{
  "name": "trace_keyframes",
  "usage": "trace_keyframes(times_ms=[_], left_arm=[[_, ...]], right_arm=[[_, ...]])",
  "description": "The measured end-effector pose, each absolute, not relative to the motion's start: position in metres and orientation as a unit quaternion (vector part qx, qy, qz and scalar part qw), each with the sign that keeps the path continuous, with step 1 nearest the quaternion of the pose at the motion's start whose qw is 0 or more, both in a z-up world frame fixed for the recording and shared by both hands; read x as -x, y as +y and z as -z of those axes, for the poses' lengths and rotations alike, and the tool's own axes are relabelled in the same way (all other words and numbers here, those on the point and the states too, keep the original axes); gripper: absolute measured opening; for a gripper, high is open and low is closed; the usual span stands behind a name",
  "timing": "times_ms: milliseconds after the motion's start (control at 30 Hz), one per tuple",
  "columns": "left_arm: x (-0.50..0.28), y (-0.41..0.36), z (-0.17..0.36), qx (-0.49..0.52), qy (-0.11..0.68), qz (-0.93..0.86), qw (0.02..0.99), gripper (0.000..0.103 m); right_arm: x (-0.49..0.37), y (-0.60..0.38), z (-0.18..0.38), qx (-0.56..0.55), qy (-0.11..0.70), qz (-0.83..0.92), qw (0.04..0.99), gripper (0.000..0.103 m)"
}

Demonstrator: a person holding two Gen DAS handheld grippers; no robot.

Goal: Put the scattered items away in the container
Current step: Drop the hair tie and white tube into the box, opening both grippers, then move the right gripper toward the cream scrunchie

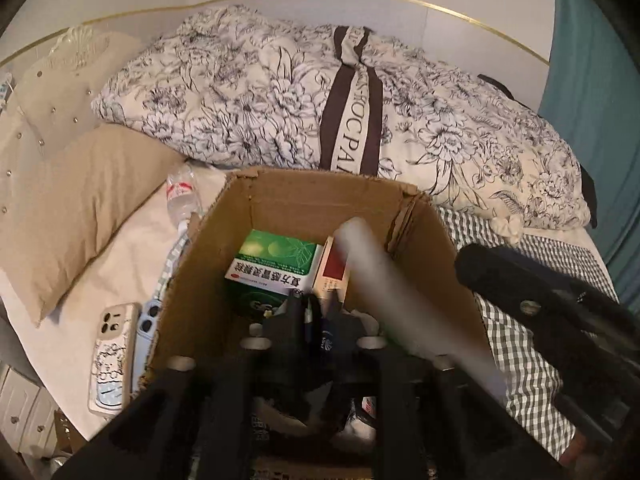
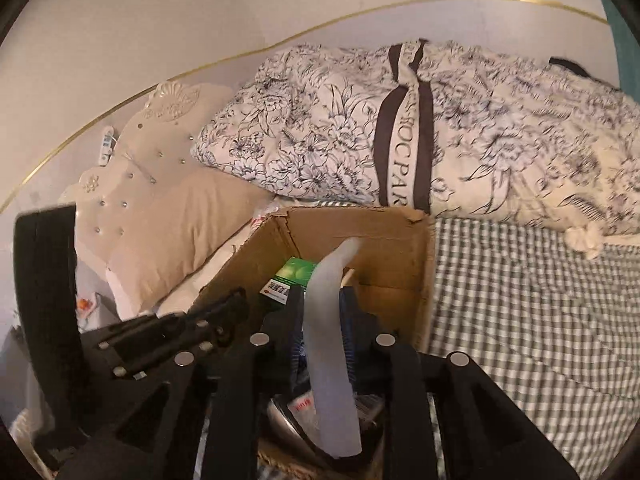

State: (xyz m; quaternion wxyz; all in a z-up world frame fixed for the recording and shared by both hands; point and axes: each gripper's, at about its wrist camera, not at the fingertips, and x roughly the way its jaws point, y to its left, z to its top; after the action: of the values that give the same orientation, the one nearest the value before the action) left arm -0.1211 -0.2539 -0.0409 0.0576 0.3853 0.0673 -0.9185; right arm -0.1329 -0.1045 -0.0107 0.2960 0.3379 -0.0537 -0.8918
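Left gripper [image 1: 316, 312]: matte black plastic frame with angular struts and triangular cut-outs; round silver fasteners sit on top of the struts. The fingers [image 1: 294, 312] are black, narrow and ribbed at the tips. Right gripper [image 2: 320, 308]: same black strutted frame with four silver disc-shaped fasteners in a row; inner finger faces carry blue ribbed pads [image 2: 347, 332]. Seen from the other wrist camera, each unit appears as a black body with small silver screws.

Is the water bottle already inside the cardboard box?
No. In the left wrist view the water bottle lies on the bed outside the cardboard box, beside its left wall near the beige pillow.
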Motion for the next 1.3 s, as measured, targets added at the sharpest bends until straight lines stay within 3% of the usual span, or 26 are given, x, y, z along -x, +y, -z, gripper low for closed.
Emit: trace_keyframes(times_ms=[33, 67, 733, 1033, 1300], left_arm=[[0.122, -0.254, 0.043, -0.388, 0.068, 0.917, 0.057, 0.088], [0.121, -0.252, 0.044, -0.388, 0.067, 0.917, 0.058, 0.103], [0.078, -0.146, -0.004, -0.358, 0.058, 0.931, 0.054, 0.103], [0.117, -0.071, 0.027, -0.386, 0.021, 0.922, 0.036, 0.103], [0.21, -0.013, 0.085, -0.407, 0.011, 0.912, 0.041, 0.103]], right_arm=[[0.135, -0.104, 0.009, -0.332, -0.053, 0.896, 0.288, 0.055], [0.131, -0.099, 0.006, -0.319, -0.052, 0.905, 0.275, 0.071], [0.053, 0.07, -0.015, -0.269, -0.08, 0.951, 0.131, 0.078], [0.062, 0.141, 0.004, -0.277, -0.087, 0.952, 0.096, 0.078], [0.13, 0.187, 0.036, -0.289, -0.074, 0.951, 0.087, 0.083]])
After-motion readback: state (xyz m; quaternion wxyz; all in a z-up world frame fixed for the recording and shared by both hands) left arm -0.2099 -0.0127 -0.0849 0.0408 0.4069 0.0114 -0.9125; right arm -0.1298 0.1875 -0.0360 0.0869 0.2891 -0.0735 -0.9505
